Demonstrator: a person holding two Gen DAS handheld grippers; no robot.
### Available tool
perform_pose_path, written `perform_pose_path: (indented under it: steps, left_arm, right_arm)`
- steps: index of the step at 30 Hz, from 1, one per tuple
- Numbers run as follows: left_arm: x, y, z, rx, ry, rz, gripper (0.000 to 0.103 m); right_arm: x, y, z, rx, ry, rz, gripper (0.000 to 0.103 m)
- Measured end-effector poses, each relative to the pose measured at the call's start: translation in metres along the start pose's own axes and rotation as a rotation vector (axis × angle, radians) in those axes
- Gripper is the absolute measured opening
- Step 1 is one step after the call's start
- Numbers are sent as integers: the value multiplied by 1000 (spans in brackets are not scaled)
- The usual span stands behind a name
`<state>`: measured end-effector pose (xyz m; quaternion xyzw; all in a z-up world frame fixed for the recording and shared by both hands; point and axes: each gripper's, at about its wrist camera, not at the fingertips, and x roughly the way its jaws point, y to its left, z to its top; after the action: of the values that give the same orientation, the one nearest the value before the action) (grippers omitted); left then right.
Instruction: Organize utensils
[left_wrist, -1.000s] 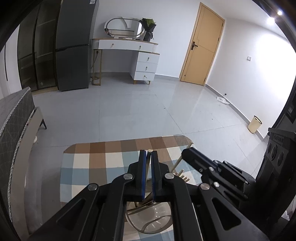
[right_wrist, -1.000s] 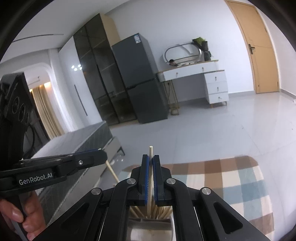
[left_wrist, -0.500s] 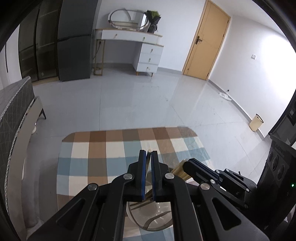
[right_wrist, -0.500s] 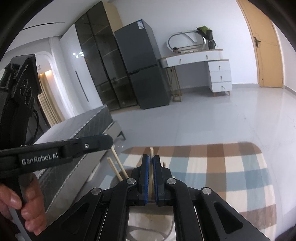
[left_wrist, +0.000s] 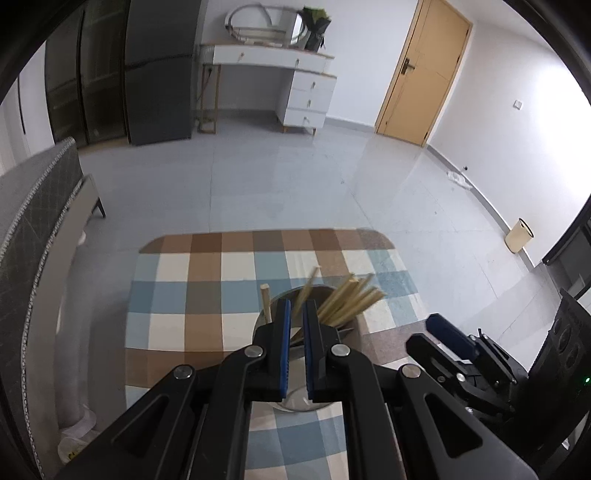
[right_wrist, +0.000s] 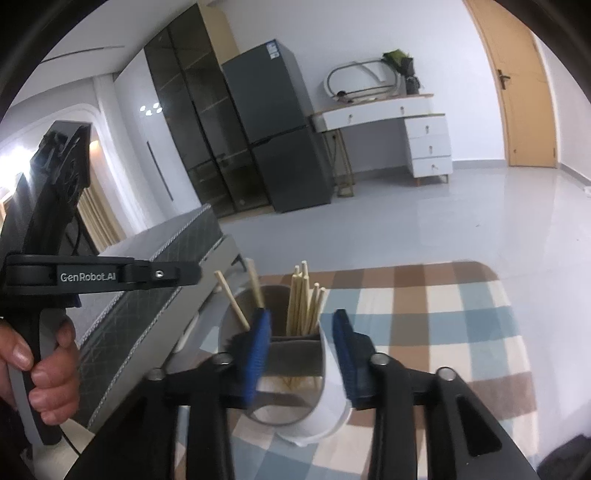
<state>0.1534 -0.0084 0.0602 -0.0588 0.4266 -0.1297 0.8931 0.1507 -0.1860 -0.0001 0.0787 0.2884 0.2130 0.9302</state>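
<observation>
On the table with the checked cloth (left_wrist: 207, 295) stands a white cup (right_wrist: 332, 417), divided inside by a wall. The chopsticks (right_wrist: 303, 302) stand in it: a bundle leans together in the far compartment, and two single sticks lean to the left in the other one. The right gripper (right_wrist: 301, 325) hangs over the cup, and its jaws are opening. The blue pads stand far apart on both sides of the cup's mouth and press on nothing. The left gripper (left_wrist: 297, 314) points down at the same cup with its jaws almost pressed together, with only a thin slit between the pads. A blurred chopstick rises just behind this slit, and I cannot tell if the pads touch it. A hand (right_wrist: 44, 369) grips the handle of the left gripper.
</observation>
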Motion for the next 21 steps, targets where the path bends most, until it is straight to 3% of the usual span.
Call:
perform_pose_path:
  steps: [1, 3, 6, 13, 21]
  left_arm:
    - [-11, -4, -2, -1, -20, 3, 5]
    - [-22, -7, -4, -1, -41, 8, 22]
    - [-44, -12, -8, -5, -88, 18, 36]
    - [-86, -20, -21, -24, -182, 26, 54]
    - [-124, -22, -43, -47, -349, 50, 84]
  right_arm:
    - [-9, 1, 2, 4, -14, 0, 45]
    - [-25, 5, 5, -2, -43, -3, 49]
    - [-52, 15, 9, -24, -96, -11, 61]
    - [-105, 33, 16, -39, -199, -14, 80]
    - [-149, 59, 12, -102, -307, -26, 103]
